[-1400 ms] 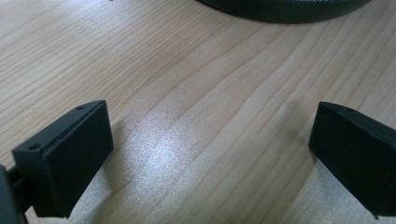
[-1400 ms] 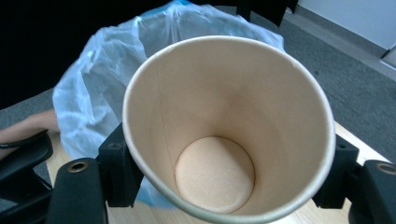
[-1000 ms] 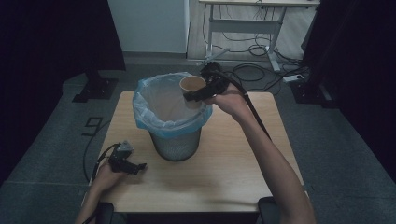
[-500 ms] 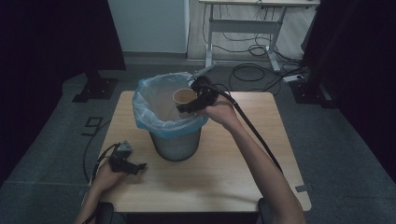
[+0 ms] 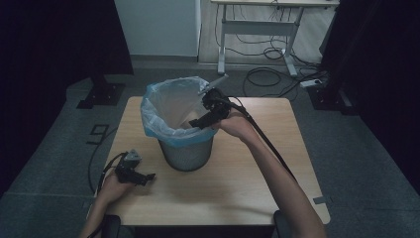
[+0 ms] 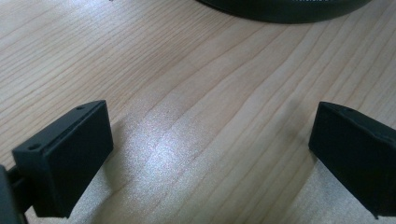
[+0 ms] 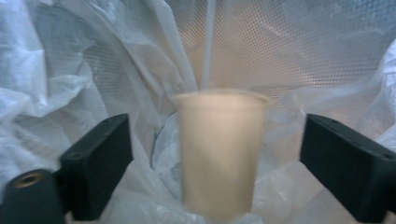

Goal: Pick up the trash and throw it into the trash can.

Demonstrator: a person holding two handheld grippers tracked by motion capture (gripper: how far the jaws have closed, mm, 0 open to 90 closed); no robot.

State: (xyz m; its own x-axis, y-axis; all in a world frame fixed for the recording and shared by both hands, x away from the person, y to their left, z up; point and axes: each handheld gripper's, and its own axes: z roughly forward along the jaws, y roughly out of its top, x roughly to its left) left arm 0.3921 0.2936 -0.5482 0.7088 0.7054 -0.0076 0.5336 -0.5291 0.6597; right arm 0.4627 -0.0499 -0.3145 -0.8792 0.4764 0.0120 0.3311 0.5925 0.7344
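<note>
A tan paper cup (image 7: 219, 149), blurred, hangs free between the wide-apart jaws of my right gripper (image 7: 215, 163), touching neither, with the bin's inside behind it. This gripper (image 5: 200, 120) is open and tilts down over the right rim of a mesh waste bin (image 5: 185, 153) lined with a pale blue plastic bag (image 5: 148, 111). My left gripper (image 5: 143, 177) rests low on the wooden table (image 5: 237, 173) at the front left, open with nothing between its jaws. In the left gripper view, this gripper (image 6: 210, 158) has only bare wood between its jaws, with the bin's dark base (image 6: 285, 9) ahead.
The bin stands left of the table's middle. Beyond the table are a desk frame (image 5: 257, 29), cables on the floor (image 5: 267, 74) and a dark stand base (image 5: 99, 94) at the left. The right gripper's cable (image 5: 267, 144) runs along the forearm.
The right gripper carried the cup leftward and down over the bin's mouth, then opened; the cup has left its jaws. The left gripper has stayed put.
</note>
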